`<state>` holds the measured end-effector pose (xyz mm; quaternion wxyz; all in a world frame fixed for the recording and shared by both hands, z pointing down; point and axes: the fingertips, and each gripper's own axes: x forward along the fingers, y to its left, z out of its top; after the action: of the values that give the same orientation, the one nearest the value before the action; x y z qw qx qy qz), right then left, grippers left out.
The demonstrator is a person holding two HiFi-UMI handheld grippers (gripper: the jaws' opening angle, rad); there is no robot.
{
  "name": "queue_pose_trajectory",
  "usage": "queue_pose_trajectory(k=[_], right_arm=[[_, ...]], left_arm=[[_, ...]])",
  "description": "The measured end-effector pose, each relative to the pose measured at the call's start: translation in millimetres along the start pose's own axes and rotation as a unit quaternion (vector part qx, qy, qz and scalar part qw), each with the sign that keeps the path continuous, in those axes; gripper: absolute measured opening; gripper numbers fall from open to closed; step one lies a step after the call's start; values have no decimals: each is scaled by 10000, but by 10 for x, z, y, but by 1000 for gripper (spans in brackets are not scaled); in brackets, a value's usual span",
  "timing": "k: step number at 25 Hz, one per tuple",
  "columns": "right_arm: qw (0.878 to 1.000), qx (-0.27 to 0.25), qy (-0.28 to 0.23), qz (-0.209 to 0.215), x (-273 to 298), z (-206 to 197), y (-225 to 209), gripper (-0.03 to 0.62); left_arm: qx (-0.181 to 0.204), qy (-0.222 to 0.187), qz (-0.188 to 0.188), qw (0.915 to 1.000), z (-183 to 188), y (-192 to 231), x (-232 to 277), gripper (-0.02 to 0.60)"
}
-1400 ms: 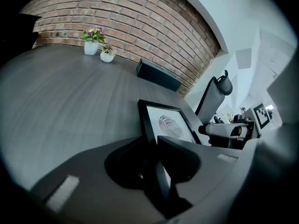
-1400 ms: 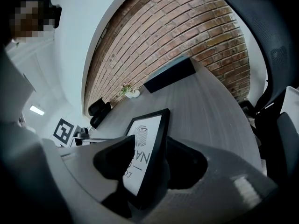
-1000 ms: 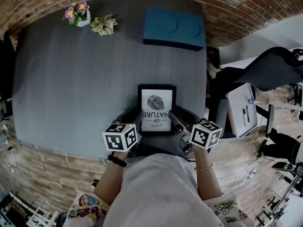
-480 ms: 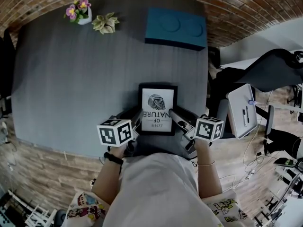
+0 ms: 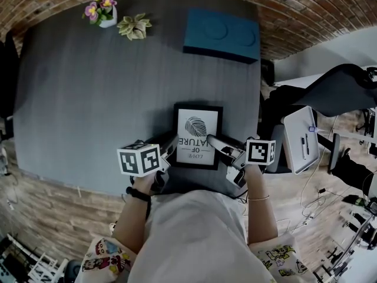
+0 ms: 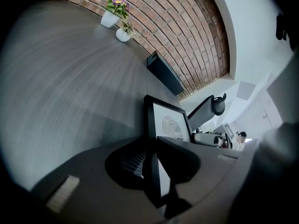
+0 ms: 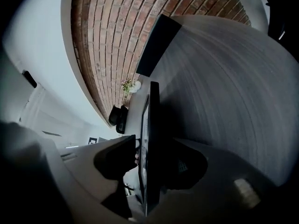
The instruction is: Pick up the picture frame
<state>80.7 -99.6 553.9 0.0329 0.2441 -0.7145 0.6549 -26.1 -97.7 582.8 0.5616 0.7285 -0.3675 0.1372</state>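
1. Grey table (image 5: 88,99) fills most of the head view, with a brick wall behind its far edge. A flower pot (image 5: 101,12) and a small plant (image 5: 134,27) stand at the far left and a blue box (image 5: 222,35) lies at the far right, all well apart from the work
2. The picture frame (image 5: 197,135) is at the near edge of the table, right of the middle, between the two grippers, with its print facing up
3. The left gripper (image 5: 169,152) pinches the left border of the frame. In its own view one jaw is on the glass side and the other on the back, and the border fills the gap between them
4. The right gripper (image 5: 212,141) does the same on the right border. In its own view the frame is seen edge-on, pressed between both jaws
5. What changed in the last second is that both hands rolled. The left marker cube (image 5: 139,159) now shows another face and sits a little farther left. The right marker cube (image 5: 261,152) has turned flat toward the camera. The frame itself kept nearly the same place
6. I judge that the grip is finished on both sides and the lift is only beginning, with the wrists turning to tip the frame. A shadow lies on the table beside it, but I cannot tell whether it has fully left the table
7. For the next move both hands should rise together, otherwise the frame may twist between the jaws
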Motion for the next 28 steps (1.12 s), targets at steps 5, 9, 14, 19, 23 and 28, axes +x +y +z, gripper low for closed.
queue_pose_trajectory(k=[5,9,14,19,23,28], right_arm=[[9997,-40,230,98,112,-41,43,186],[9991,40,291,312,202,-69,138,179],[9984,178,280,456,260,-77,206,170],[9994,83,293,153,241,-61,69,114],[9996,80,284,22,231,-72,8,39],[9991,208,264,253,248,-58,64,28]], left_arm=[[-71,26,-59,10000,3,-10,-1,86],[-126,39,-109,9999,11,-23,-4,86],[9,-21,54,10000,113,1,-64,86],[-46,-23,-50,10000,123,-9,-52,86],[-44,-7,-17,10000,111,2,-57,86],[-158,7,-134,9998,93,-11,-42,87]])
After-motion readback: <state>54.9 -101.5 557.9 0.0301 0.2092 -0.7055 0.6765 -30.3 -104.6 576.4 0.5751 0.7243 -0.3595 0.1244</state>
